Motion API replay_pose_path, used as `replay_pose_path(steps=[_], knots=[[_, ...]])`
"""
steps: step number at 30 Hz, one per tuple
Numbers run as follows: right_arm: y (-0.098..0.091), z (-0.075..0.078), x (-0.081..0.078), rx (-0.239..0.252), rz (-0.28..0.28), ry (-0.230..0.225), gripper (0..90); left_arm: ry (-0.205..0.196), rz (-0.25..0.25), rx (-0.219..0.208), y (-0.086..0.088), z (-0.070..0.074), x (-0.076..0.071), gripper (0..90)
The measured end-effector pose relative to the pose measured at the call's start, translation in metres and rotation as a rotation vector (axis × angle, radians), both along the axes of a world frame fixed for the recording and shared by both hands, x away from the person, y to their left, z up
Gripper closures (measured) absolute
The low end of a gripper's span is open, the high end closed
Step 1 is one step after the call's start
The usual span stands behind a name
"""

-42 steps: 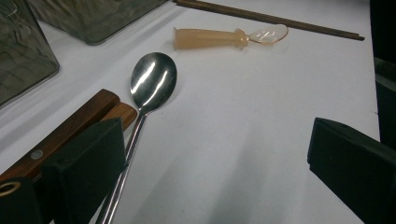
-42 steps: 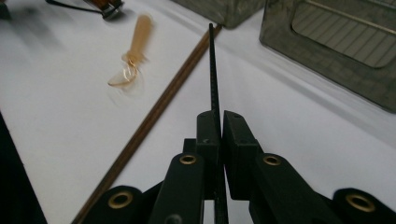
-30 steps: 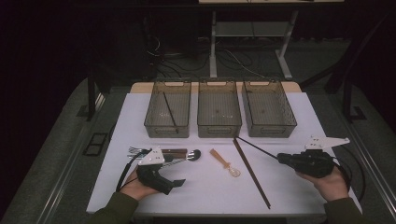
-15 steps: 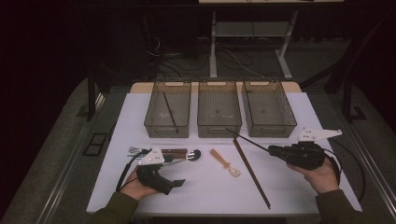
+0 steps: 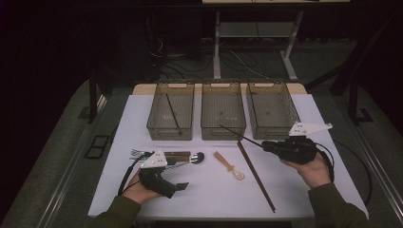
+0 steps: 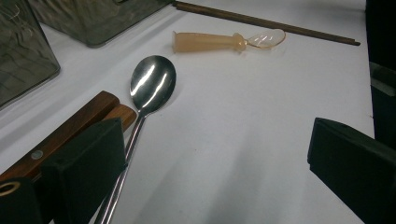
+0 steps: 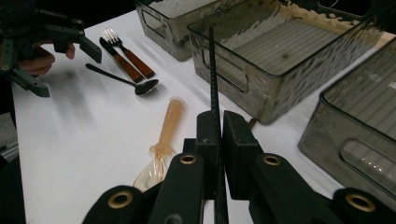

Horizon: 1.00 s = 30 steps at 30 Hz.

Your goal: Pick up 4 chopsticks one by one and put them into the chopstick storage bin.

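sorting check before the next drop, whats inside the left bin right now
The left bin holds one thin dark chopstick, lying slantwise along its floor. Nothing else shows through its clear walls. The middle bin and right bin look bare inside.

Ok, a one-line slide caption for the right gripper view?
Right gripper shut on a thin black chopstick, pointing toward the smoked clear plastic bins above a translucent amber plastic spoon.
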State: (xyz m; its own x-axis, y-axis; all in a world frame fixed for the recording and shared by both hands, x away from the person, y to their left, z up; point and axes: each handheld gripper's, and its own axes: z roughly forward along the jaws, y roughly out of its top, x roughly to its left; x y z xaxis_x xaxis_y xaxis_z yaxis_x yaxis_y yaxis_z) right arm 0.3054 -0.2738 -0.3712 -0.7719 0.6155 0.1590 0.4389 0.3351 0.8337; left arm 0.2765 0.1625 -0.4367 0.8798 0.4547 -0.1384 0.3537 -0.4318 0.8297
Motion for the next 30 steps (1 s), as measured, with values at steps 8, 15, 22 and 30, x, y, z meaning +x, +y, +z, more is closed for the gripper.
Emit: replay_pose_path(steps=[8,15,22,30], knots=[[0.018,0.001,0.013,0.001,-0.006,-0.008,85.1,-0.009,-0.007,0.004,0.0,0.0,0.0,3.3],[0.03,0.002,0.023,0.005,-0.011,-0.008,85.1,-0.012,-0.009,0.007,-0.001,0.001,0.0,3.3],[0.046,0.005,0.032,-0.006,-0.025,-0.026,85.1,-0.005,-0.003,0.004,-0.001,0.0,0.0,3.3],[0.072,0.011,0.051,-0.002,-0.045,-0.024,85.1,-0.013,-0.005,0.005,-0.001,0.001,0.0,3.3]])
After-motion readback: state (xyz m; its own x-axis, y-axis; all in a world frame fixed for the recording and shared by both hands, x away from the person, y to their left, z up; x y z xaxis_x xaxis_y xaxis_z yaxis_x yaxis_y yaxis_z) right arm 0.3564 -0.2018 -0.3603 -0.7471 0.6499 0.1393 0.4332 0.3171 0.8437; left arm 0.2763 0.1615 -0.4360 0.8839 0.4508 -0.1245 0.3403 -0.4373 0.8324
